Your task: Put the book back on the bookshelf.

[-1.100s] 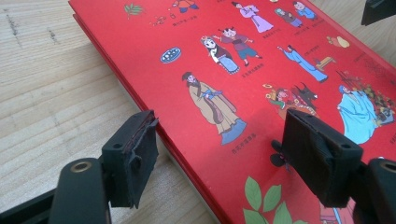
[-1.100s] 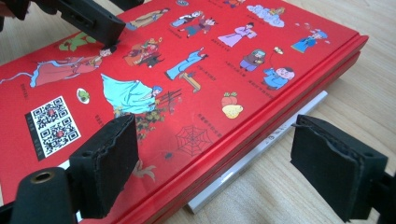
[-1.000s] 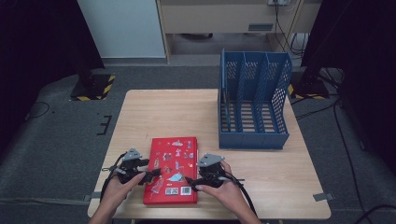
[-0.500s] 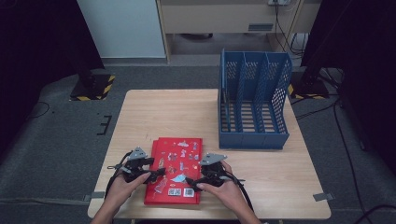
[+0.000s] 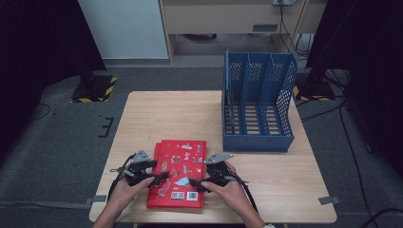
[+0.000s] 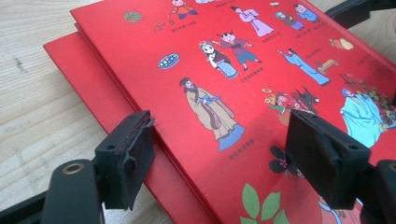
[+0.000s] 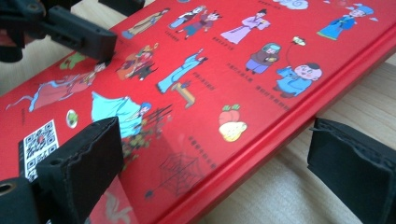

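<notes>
**Both grippers at the red book, jaws apart**

From above, your table is pale wood on grey carpet, with dark curtains at both sides and a white panel behind. The red book lies flat near your edge of the table, and the blue rack stands upright at the far right, well apart from it. Your left gripper sits at the book's left edge, your right gripper at its right edge. At this range it is hard to tell whether either one touches the cover.

In your left gripper view, the jaws have just been opening and stand moderately wide. The book's edge runs between them, and two red layers show there, slightly offset.

In your right gripper view, the jaws have just been opening and stand wide, straddling the book's long edge with a gap at each pad. The left gripper shows at the top.
</notes>
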Motion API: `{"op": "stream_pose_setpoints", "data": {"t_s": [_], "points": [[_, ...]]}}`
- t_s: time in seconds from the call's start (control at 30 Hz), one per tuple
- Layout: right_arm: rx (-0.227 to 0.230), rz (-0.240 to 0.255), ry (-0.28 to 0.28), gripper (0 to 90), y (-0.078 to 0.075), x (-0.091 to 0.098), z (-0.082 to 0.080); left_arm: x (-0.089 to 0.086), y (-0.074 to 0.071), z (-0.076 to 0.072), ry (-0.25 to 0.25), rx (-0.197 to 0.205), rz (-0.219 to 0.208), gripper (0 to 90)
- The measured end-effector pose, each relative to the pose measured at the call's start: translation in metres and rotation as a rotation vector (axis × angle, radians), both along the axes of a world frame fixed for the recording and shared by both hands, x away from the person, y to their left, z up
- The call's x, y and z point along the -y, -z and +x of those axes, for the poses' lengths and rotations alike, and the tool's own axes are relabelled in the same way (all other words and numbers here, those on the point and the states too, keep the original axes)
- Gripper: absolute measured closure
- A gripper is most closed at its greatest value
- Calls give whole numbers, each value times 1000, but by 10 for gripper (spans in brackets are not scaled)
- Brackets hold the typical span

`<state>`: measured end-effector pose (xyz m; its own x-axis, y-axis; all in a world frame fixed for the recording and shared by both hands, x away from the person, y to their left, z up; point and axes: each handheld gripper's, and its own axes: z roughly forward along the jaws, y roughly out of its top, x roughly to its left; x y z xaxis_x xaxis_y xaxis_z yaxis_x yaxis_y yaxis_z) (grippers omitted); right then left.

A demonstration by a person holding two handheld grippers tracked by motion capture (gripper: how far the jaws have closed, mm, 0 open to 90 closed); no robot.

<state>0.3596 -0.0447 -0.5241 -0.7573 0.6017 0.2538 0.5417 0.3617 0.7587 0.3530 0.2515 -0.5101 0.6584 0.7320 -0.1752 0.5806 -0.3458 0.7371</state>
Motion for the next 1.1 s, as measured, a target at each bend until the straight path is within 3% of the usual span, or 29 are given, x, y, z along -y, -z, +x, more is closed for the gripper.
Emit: {"op": "stream_pose_setpoints", "data": {"t_s": [0.2, 0.5, 0.73, 1.1], "points": [[-7, 14, 0, 26, 2, 0, 5, 0, 0, 0, 1, 2, -2, 214], [-65, 75, -21, 28, 9, -1, 12, 1, 1, 0, 3, 5, -3, 193], [-85, 102, -21, 25, 13, -4, 15, 1, 2, -1, 4, 9, -4, 194], [-86, 126, -19, 29, 16, -3, 17, 1, 2, -1, 6, 18, -7, 190]]}}
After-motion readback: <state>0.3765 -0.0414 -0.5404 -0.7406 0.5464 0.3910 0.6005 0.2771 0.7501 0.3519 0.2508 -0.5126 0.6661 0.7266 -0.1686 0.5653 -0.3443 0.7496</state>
